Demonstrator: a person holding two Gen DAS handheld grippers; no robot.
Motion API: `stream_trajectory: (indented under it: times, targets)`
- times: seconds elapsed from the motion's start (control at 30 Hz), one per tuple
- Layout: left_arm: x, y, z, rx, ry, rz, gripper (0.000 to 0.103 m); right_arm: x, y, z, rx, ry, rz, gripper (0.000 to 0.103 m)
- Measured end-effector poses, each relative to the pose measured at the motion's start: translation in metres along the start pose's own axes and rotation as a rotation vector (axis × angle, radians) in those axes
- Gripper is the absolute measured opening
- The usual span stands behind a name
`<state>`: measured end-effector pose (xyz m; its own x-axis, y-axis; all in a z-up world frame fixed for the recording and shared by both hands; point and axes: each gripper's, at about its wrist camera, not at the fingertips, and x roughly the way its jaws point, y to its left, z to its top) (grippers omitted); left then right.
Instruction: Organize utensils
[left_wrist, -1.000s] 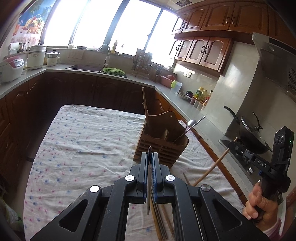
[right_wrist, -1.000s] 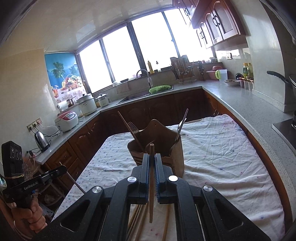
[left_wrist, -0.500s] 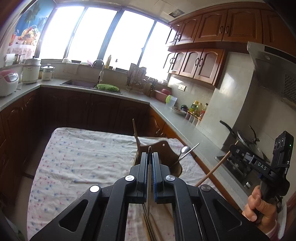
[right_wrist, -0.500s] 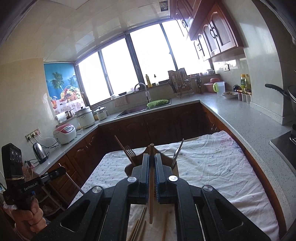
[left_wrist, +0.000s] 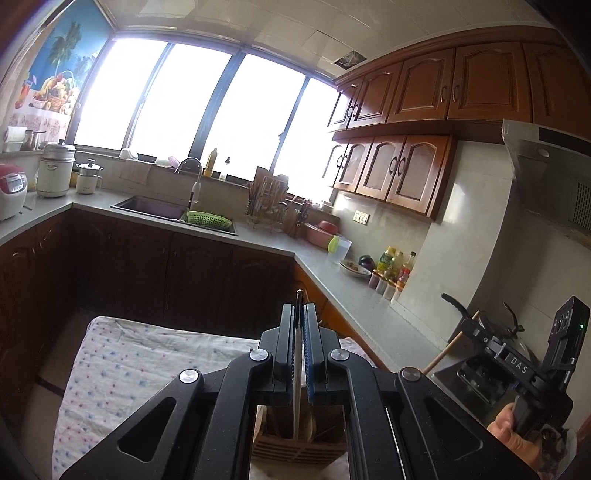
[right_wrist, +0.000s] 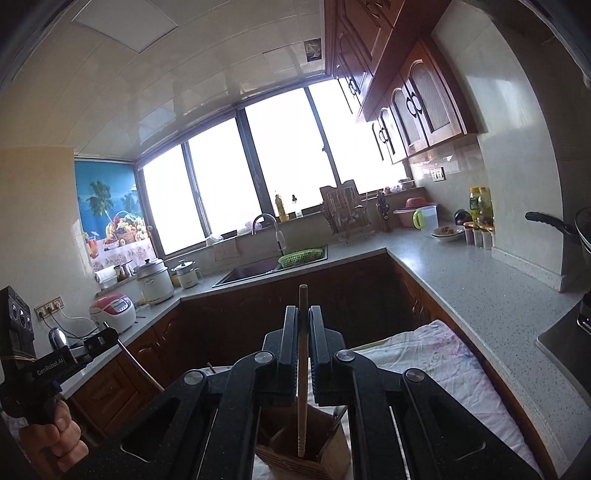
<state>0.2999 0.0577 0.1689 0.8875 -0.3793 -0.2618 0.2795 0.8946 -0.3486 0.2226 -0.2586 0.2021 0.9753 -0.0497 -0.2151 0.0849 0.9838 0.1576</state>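
Note:
My left gripper (left_wrist: 300, 310) is shut on a thin chopstick (left_wrist: 296, 387), which stands upright between the pads with its lower end over the wooden utensil holder (left_wrist: 299, 448). In the right wrist view, my right gripper (right_wrist: 303, 314) is shut on a wooden chopstick (right_wrist: 302, 369). Its lower end hangs just above the holder (right_wrist: 306, 456), which sits on the floral cloth table (right_wrist: 439, 362). Each view also catches the other gripper held by a hand: the right gripper (left_wrist: 476, 332) and the left gripper (right_wrist: 105, 338).
Grey countertops (right_wrist: 461, 273) wrap around the table on dark cabinets. A sink (left_wrist: 151, 206) with a green basket, a dish rack (right_wrist: 343, 214), rice cookers (left_wrist: 55, 173) and bottles stand along them. A wok (left_wrist: 480, 325) sits on the stove at right.
Both grippers have risen and tipped upward with their chopsticks. The holder has slid to the bottom of both views, under the jaws. The loose chopsticks on the cloth have dropped out of sight.

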Motion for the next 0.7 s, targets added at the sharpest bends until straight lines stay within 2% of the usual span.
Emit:
stream_trajectory:
  times: [0.17, 0.37, 0.7]
  targets:
    - [0.048, 0.015, -0.013, -0.038, 0.032, 0.023, 0.002, 0.023, -0.004, -0.008, -0.018, 0.005, -0.033, 0.005]
    - [0.098, 0.034, -0.037, -0.101, 0.087, 0.046, 0.002, 0.041, -0.012, -0.041, -0.008, 0.04, -0.055, 0.005]
    - [0.139, 0.047, -0.066, -0.108, 0.171, 0.057, 0.003, 0.059, -0.024, -0.088, 0.026, 0.136, -0.083, 0.006]
